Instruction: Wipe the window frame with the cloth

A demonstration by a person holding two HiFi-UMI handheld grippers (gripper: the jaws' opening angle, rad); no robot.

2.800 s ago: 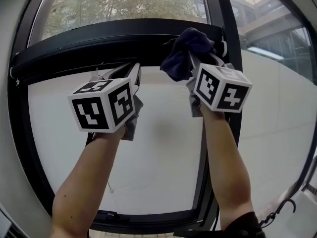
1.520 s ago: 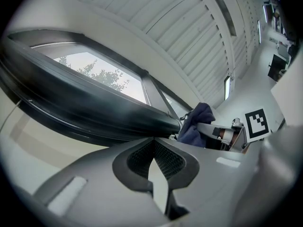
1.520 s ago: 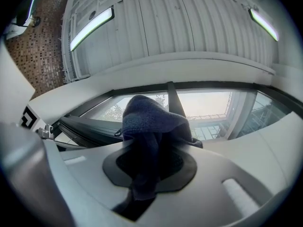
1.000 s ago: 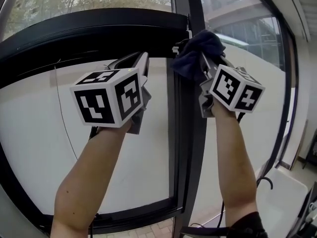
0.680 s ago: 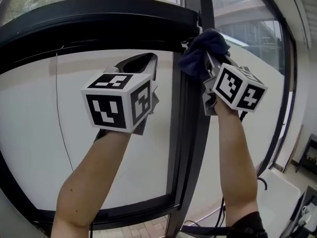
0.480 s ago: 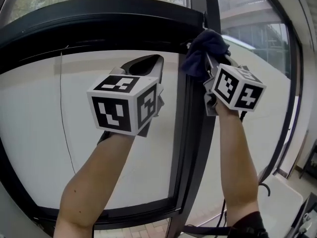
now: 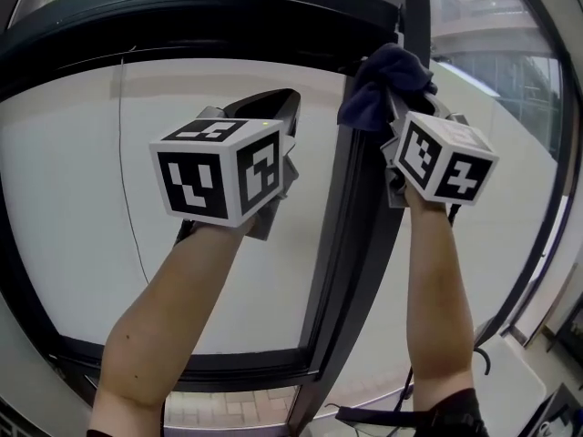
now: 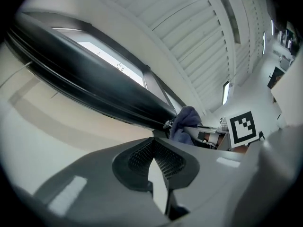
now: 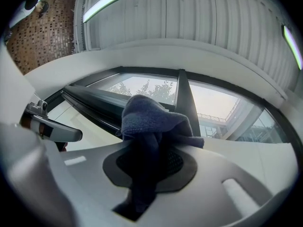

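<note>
The black window frame (image 7: pixel 364 198) runs as an upright bar between two panes, with a horizontal bar (image 7: pixel 182 35) across the top. My right gripper (image 7: pixel 387 85) is shut on a dark blue cloth (image 7: pixel 383 80), and the bunched cloth (image 9: pixel 147 122) presses against the upright bar near its joint with the horizontal bar. My left gripper (image 7: pixel 273 116) hangs to the left of the upright bar, jaws shut with nothing between them, pointing up at the horizontal bar (image 8: pixel 94 84). The cloth (image 8: pixel 184 124) also shows from the left gripper view.
The lower frame bar (image 7: pixel 182 367) runs along the bottom of the left pane. A thin cord (image 7: pixel 127 153) hangs down the left pane. A curved black frame edge (image 7: pixel 547 198) bounds the right pane. Brick floor shows below.
The view has shifted right along the frame. The right gripper with the cloth moved from the horizontal bar to the upright bar and sits higher on it; the left gripper followed to the right.
</note>
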